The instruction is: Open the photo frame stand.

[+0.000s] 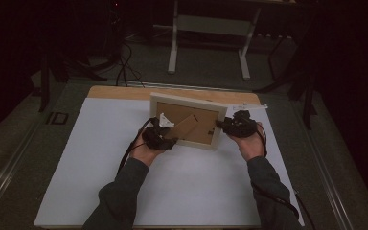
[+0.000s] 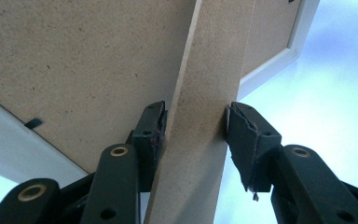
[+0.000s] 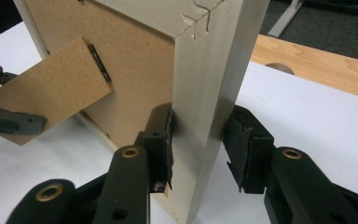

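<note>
Hands in dark sleeves reach in from the near edge of a white table (image 1: 100,191), each holding a black two-jaw gripper, and between them a pale wooden picture frame (image 1: 188,101) stands propped on its lower edge near the middle of the table, its brown fibreboard back (image 1: 170,110) turned toward the person. The left gripper (image 1: 168,136) sits at the frame's near left, and its pads press on both edges of the fibreboard stand leg (image 2: 203,93), a flat strip that swings out at an angle from the backing (the left gripper view shows the leg running straight up between the two jaws, a pad against each side). The right gripper (image 1: 223,125) is at the frame's right side; its jaws close on the frame's pale side rail (image 3: 209,93), one pad on the back face and one on the front, as the right gripper view shows. In that same view the stand leg juts out to the left with the other gripper's jaws on its end. A strip of bare wood (image 1: 124,92) runs along the table's far edge, and beyond it a white desk frame (image 1: 211,28) stands on the dim floor.
</note>
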Motion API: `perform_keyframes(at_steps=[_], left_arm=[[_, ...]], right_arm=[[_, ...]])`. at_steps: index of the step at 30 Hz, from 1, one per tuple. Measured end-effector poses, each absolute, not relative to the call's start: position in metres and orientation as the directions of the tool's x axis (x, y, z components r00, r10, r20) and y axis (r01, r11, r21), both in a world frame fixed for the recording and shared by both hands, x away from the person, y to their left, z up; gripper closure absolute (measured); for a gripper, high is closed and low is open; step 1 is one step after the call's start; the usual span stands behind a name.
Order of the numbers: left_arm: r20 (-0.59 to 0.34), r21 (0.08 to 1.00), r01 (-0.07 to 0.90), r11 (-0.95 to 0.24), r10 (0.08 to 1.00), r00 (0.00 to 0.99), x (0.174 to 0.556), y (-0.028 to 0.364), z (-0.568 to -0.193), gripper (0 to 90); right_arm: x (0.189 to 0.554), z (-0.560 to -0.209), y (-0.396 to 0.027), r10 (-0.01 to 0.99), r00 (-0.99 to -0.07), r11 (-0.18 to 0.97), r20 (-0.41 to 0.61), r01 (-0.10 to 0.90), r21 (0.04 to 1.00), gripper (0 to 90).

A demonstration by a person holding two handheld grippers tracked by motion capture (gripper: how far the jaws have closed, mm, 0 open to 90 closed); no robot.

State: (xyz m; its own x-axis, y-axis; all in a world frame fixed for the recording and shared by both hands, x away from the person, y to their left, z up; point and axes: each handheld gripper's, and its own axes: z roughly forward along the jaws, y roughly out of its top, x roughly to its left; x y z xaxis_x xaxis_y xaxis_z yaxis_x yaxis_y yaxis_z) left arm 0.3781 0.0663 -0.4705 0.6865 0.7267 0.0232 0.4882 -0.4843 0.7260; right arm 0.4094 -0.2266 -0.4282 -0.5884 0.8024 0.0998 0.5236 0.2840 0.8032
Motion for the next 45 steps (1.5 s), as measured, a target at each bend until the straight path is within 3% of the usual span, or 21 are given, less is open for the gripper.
perform_keyframes(at_steps=[25, 45], left_arm=[[0.027, 0.723, 0.493, -0.484, 0.734, 0.679, 0.377, 0.065, -0.468, 59.2], [0.010, 0.758, 0.431, -0.490, 0.669, 0.743, 0.359, 0.059, -0.458, 69.1]], right_arm=[[0.403, -0.429, -0.220, 0.820, -0.570, 0.295, 0.043, 0.487, 0.822, 62.5], [0.388, -0.430, -0.218, 0.800, -0.600, 0.348, -0.018, 0.439, 0.828, 62.6]])
